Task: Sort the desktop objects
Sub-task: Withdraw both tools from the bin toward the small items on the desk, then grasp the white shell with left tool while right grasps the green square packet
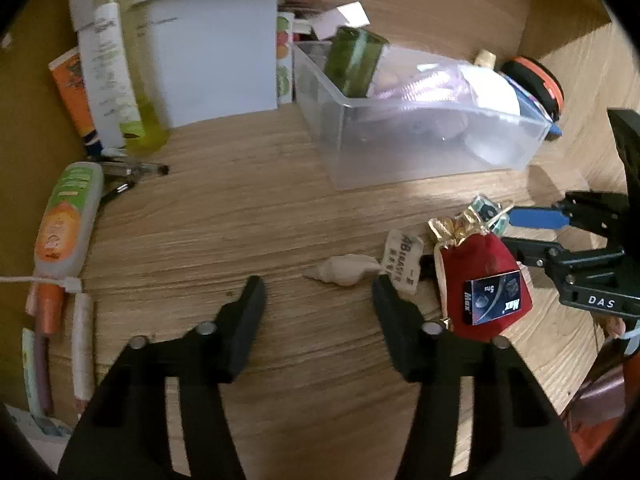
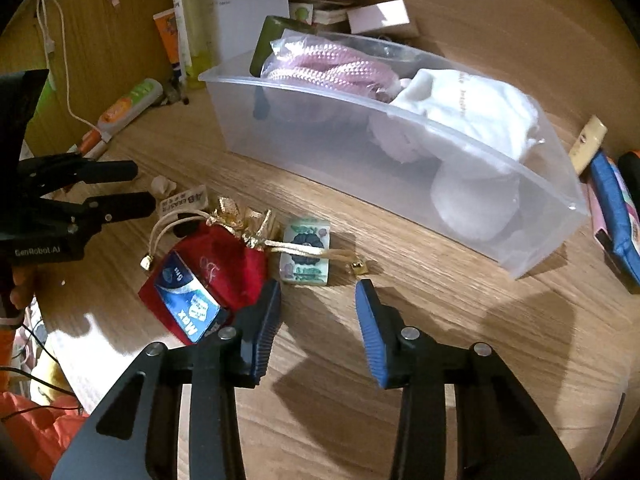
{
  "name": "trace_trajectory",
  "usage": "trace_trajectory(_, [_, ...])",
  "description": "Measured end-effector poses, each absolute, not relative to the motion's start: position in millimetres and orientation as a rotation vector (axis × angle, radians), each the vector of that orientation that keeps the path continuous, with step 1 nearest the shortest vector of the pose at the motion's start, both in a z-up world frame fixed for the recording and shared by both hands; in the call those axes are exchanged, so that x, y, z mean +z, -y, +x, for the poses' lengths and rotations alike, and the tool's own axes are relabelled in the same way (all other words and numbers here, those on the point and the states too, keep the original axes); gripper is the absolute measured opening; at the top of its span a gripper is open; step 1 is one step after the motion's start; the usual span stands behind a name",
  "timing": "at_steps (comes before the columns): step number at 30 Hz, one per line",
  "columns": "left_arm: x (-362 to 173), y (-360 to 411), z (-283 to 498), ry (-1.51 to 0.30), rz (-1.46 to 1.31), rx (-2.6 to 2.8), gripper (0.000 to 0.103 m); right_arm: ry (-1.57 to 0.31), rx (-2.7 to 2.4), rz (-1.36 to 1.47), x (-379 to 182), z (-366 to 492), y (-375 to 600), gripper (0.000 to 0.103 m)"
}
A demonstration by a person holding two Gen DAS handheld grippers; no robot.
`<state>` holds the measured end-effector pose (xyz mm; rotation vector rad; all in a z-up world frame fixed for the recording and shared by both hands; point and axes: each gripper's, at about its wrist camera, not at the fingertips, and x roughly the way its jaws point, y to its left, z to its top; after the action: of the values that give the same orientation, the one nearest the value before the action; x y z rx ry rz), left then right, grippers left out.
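Note:
A clear plastic bin (image 1: 420,148) (image 2: 320,148) stands on the wooden desk, holding a green box (image 1: 352,60), pink rope (image 2: 332,68) and white cloth (image 2: 472,112). In front of it lie a red drawstring pouch (image 1: 488,268) (image 2: 224,256) with a small blue Max box (image 1: 496,298) (image 2: 188,300) on it, a green patterned packet (image 2: 306,254), a white eraser (image 1: 404,260) (image 2: 184,200) and a crumpled paper scrap (image 1: 348,270) (image 2: 162,185). My left gripper (image 1: 318,288) (image 2: 138,188) is open and empty, just before the scrap. My right gripper (image 2: 318,284) (image 1: 536,232) is open and empty beside the packet.
At the left edge lie a green-orange tube (image 1: 66,220), pens (image 1: 82,348) and a yellow-green bottle (image 1: 136,92) against white papers (image 1: 208,48). An orange-black round object (image 1: 536,80) and a blue case (image 2: 614,204) sit right of the bin.

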<state>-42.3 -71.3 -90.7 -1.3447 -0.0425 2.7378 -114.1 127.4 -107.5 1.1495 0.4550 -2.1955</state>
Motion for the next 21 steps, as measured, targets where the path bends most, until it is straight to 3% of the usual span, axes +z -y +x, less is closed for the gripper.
trace_trajectory(7, [-91, 71, -52, 0.023, -1.364, 2.734, 0.045, -0.476, -2.174, 1.133, -109, -125, -115, 0.035])
trace_trajectory(12, [-92, 70, -56, -0.014, -1.354, 2.754, 0.039, -0.473, -2.158, 1.117, -108, -129, -108, 0.022])
trace_trajectory(19, [-91, 70, -59, -0.035, -1.341, 2.779, 0.017, -0.457, -2.179, 1.12, -107, -128, -109, 0.022])
trace_trajectory(21, [-91, 73, -58, -0.012, -1.335, 2.78, 0.017, -0.439, -2.188, 1.127, -107, -130, -117, 0.022])
